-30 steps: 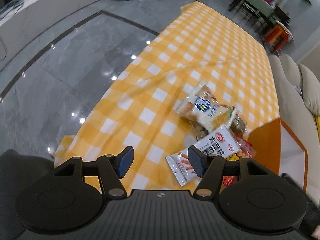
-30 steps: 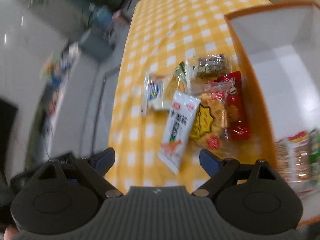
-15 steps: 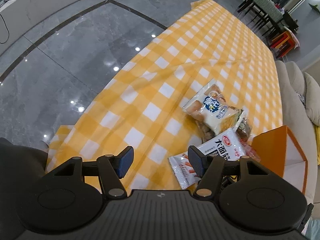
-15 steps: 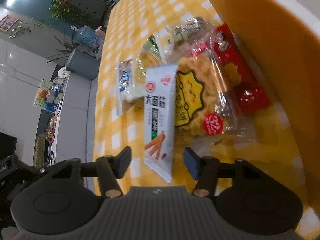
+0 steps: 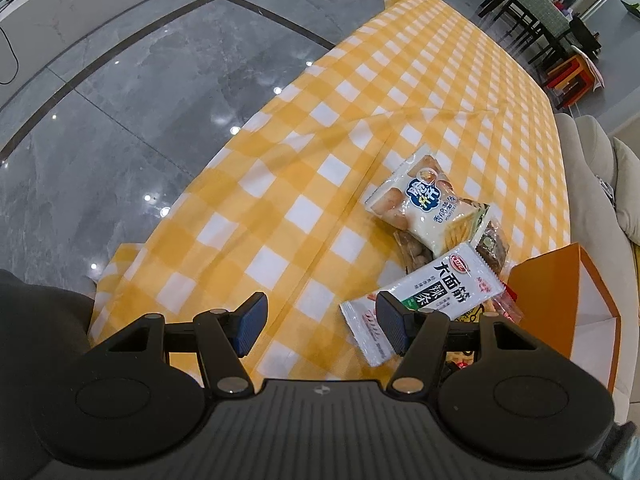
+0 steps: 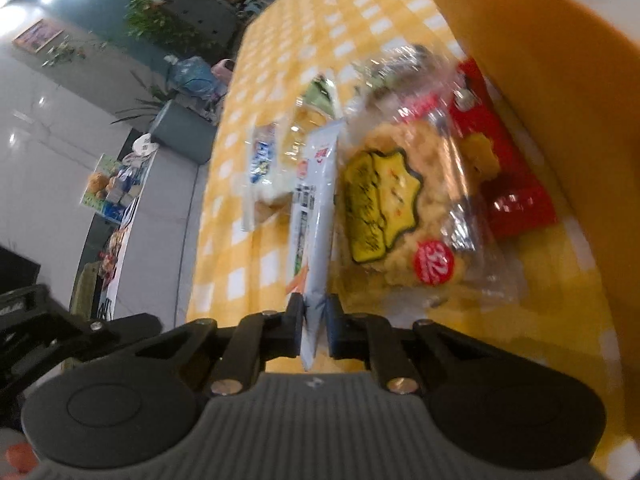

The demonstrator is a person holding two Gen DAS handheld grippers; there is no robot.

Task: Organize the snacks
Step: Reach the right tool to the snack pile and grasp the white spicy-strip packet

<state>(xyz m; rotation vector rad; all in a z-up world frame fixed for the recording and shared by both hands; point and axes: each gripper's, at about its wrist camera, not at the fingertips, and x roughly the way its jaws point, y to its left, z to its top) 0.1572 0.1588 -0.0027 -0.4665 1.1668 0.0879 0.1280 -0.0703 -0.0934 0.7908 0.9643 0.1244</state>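
My right gripper point(image 6: 312, 326) is shut on the near end of a long white snack packet point(image 6: 314, 216), which stands on edge between the pads. The same white packet point(image 5: 436, 292) lies beside my left gripper point(image 5: 320, 324), which hangs open over the yellow checked cloth point(image 5: 280, 208) with nothing between its fingers. To the right of the held packet lie a clear bag of yellow crackers point(image 6: 394, 216) and a red packet point(image 6: 508, 184). A white-and-blue biscuit bag point(image 5: 424, 204) sits farther back. The orange box point(image 6: 540, 52) rises at the right.
A grey tiled floor point(image 5: 120, 100) lies left of the table edge. A pale sofa point(image 5: 600, 200) stands behind the orange box point(image 5: 560, 300). Dark chairs and a green table point(image 5: 536, 0) are far back. Planters and a bin point(image 6: 180, 128) stand beyond the table end.
My right gripper came down over the snacks and its jaws shut on the white packet, tipping it on edge. The left gripper stayed open and barely shifted.
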